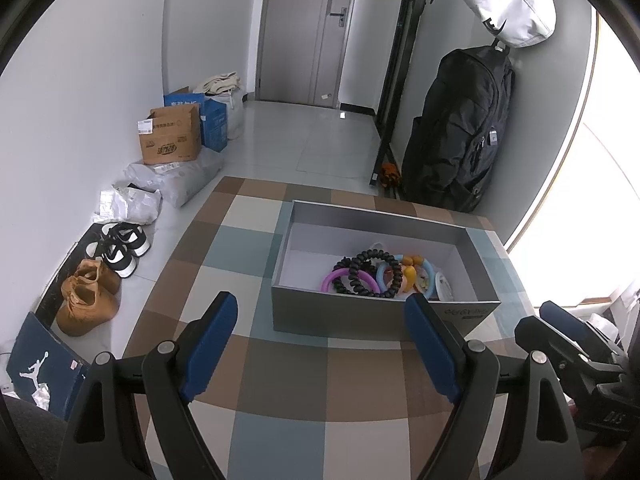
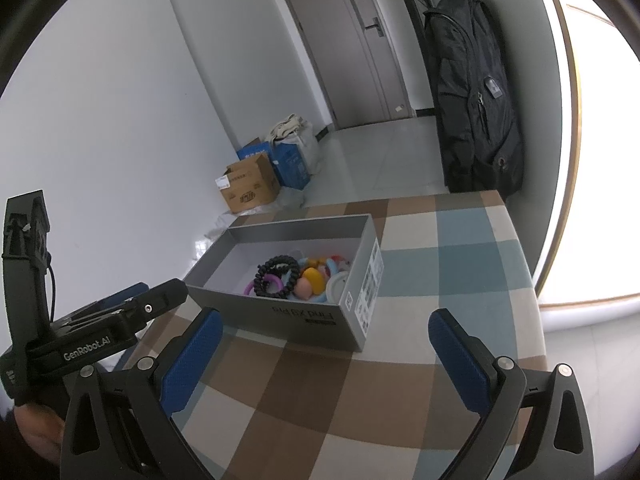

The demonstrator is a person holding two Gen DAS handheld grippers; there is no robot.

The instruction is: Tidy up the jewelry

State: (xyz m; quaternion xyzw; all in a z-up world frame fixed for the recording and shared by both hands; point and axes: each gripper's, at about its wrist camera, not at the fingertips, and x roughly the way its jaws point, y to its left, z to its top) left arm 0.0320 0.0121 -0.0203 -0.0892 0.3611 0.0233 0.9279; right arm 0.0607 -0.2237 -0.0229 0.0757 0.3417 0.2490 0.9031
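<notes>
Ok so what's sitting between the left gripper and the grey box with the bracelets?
Nothing. In the left wrist view only bare checked tablecloth lies between the open left gripper and the near wall of the grey box. The bracelets lie inside it.

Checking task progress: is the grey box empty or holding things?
Holding things. The grey box has bracelets piled at one end; the other end is bare.

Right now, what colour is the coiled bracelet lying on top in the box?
Black; the coiled bracelet shows best in the left wrist view.
</notes>
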